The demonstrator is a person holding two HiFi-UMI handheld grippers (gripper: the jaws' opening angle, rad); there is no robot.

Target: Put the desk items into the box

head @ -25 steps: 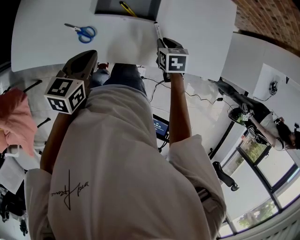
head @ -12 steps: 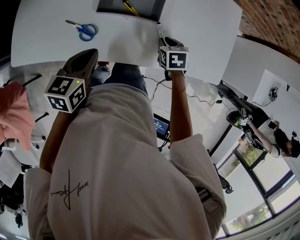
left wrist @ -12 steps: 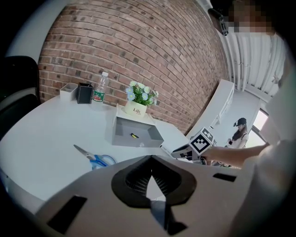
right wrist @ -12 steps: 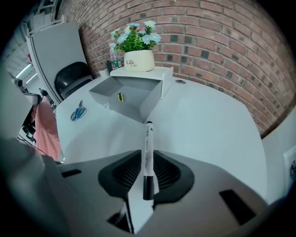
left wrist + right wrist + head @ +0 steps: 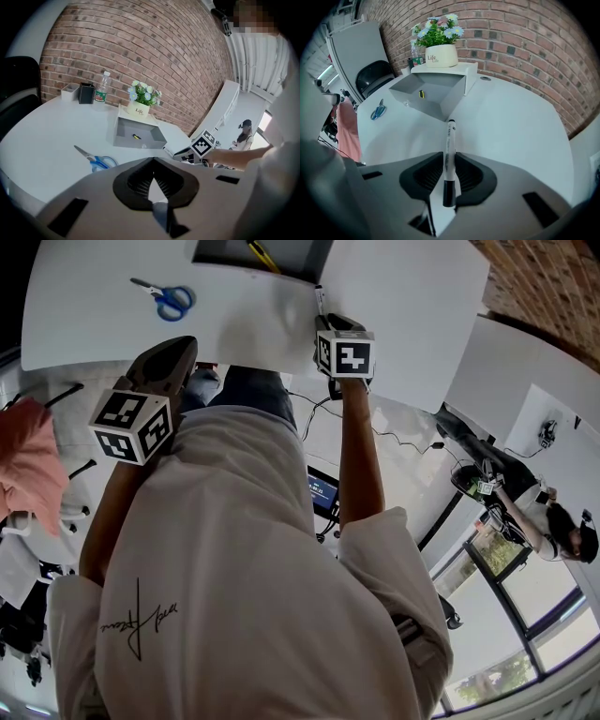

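One small yellow object [image 5: 422, 94] lies in the open grey box [image 5: 457, 93]. The right gripper [image 5: 449, 174] clamps a white black-capped marker [image 5: 449, 145]; the left gripper [image 5: 153, 183] is closed on nothing.

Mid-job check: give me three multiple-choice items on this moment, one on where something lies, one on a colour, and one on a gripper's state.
1. Where do the scissors lie relative to the box?
A) inside it
B) on the table, outside it
C) balanced on its rim

2. What colour are the scissors' handles?
A) red
B) blue
C) black

3. What is the right gripper doing?
A) open and empty
B) shut on nothing
C) shut on the marker

Answers:
1 B: the scissors lie flat on the white tabletop, apart from the grey box.
2 B: blue loops show in the left gripper view.
3 C: the marker stands clamped between its jaws, pointing at the box.
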